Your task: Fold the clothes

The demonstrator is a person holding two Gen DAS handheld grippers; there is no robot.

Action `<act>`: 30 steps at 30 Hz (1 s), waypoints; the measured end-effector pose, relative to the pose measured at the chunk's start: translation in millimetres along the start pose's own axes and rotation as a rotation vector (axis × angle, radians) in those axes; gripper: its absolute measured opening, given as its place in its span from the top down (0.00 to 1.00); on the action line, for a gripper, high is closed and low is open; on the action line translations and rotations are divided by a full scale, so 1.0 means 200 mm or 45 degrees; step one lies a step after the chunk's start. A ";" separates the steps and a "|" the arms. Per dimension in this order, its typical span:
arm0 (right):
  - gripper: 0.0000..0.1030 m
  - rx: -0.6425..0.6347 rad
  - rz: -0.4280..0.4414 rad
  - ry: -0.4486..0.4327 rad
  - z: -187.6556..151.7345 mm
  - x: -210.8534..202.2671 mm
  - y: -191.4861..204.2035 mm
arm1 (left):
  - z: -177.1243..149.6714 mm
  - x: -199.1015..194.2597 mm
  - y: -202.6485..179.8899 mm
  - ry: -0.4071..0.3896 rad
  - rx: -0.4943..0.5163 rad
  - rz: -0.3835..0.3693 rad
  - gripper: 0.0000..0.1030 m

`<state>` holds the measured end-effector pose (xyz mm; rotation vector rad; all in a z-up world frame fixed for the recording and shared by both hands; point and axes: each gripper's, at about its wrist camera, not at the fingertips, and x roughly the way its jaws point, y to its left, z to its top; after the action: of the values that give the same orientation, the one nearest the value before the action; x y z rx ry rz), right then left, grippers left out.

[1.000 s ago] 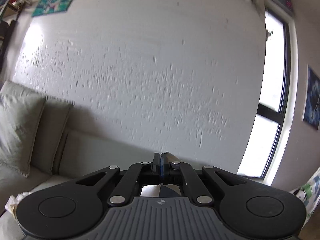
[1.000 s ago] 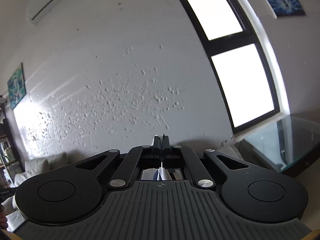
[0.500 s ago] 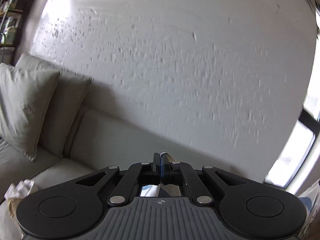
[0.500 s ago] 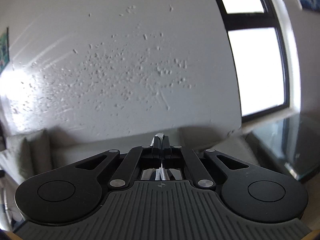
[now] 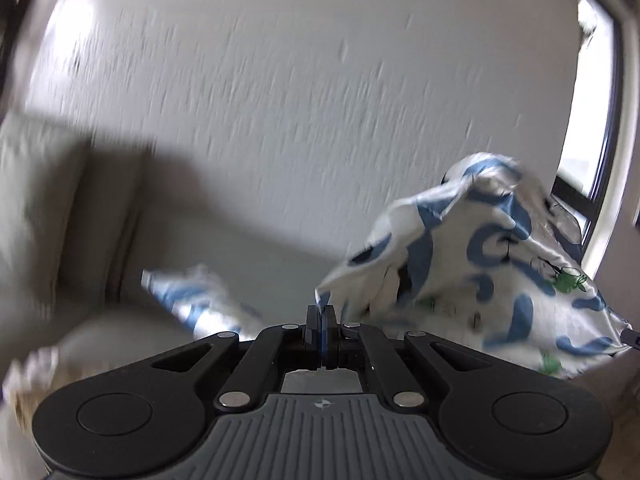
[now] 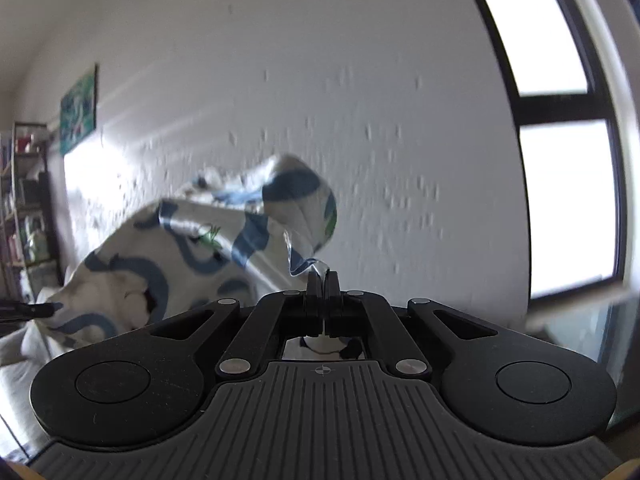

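Note:
A white garment with blue swirls and small green marks (image 5: 480,264) billows in the air in front of the wall. My left gripper (image 5: 321,312) is shut on one edge of it, and the cloth flares up to the right. In the right wrist view the same garment (image 6: 192,248) balloons to the left, and my right gripper (image 6: 321,278) is shut on another edge of it. A second loose part of the cloth (image 5: 196,300) hangs left of the left gripper.
A pale grey sofa (image 5: 72,240) with cushions stands against the white textured wall (image 5: 280,100). A tall black-framed window (image 6: 560,120) is at the right. A bookshelf (image 6: 24,200) stands at the far left, and crumpled cloth (image 5: 32,364) lies on the sofa seat.
Both grippers have swung downward and the garment has flown up into view, billowing between them. Earlier only the wall and the pinched cloth edges showed. Both stay shut.

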<state>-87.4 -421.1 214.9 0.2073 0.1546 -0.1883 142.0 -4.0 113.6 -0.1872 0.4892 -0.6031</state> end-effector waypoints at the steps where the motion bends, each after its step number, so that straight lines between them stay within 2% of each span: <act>1: 1.00 0.028 -0.002 0.105 -0.14 0.04 -0.04 | -0.13 0.06 0.05 0.075 -0.027 0.006 1.00; 2: 1.00 0.056 -0.006 0.209 -0.28 0.08 -0.08 | -0.25 0.12 0.10 0.144 -0.054 0.015 1.00; 6: 1.00 0.154 -0.090 0.493 -0.83 0.15 -0.22 | -0.63 0.28 0.25 0.420 -0.069 0.130 1.00; 8: 1.00 0.234 -0.149 0.621 -1.06 0.17 -0.30 | -0.78 0.31 0.29 0.575 -0.078 0.178 1.00; 10: 1.00 0.276 -0.214 0.710 -1.24 0.14 -0.37 | -0.86 0.30 0.33 0.652 -0.082 0.234 1.00; 11: 1.00 0.283 -0.249 0.742 -1.32 0.11 -0.41 | -0.88 0.29 0.34 0.679 -0.085 0.264 0.89; 12: 0.99 0.304 -0.275 0.769 -1.37 0.09 -0.44 | -0.90 0.27 0.34 0.681 -0.080 0.290 0.71; 14: 0.87 0.388 -0.324 0.821 -1.43 0.09 -0.53 | -0.89 0.17 0.31 0.622 -0.048 0.329 0.58; 16: 0.65 0.511 -0.404 0.834 -1.49 -0.02 -0.54 | -0.90 0.07 0.22 0.535 -0.005 0.299 0.58; 17: 0.60 0.554 -0.428 0.799 -1.48 -0.06 -0.55 | -0.89 0.03 0.18 0.494 0.015 0.276 0.58; 19: 0.58 0.611 -0.467 0.708 -1.49 -0.17 -0.55 | -0.88 0.01 0.11 0.444 0.055 0.199 0.58; 20: 0.58 0.592 -0.449 0.690 -1.47 -0.16 -0.53 | -0.88 0.03 0.06 0.439 0.082 0.154 0.56; 22: 0.58 0.549 -0.408 0.657 -1.43 -0.12 -0.50 | -0.88 0.12 -0.03 0.438 0.144 0.088 0.51; 23: 0.58 0.528 -0.387 0.641 -1.41 -0.11 -0.48 | -0.88 0.18 -0.09 0.435 0.171 0.075 0.44; 24: 0.58 0.509 -0.343 0.668 -1.41 -0.05 -0.45 | -0.89 0.24 -0.14 0.432 0.197 0.062 0.37; 26: 0.59 0.496 -0.257 0.727 -1.44 0.07 -0.40 | -0.88 0.36 -0.23 0.429 0.231 0.038 0.36; 30: 0.55 0.590 -0.225 0.784 -1.53 0.31 -0.39 | -0.86 0.65 -0.31 0.458 0.224 0.010 0.32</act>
<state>-82.8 -438.9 -107.2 0.7139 0.7459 -0.3315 119.4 -136.0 -66.2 0.0930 0.7796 -0.6717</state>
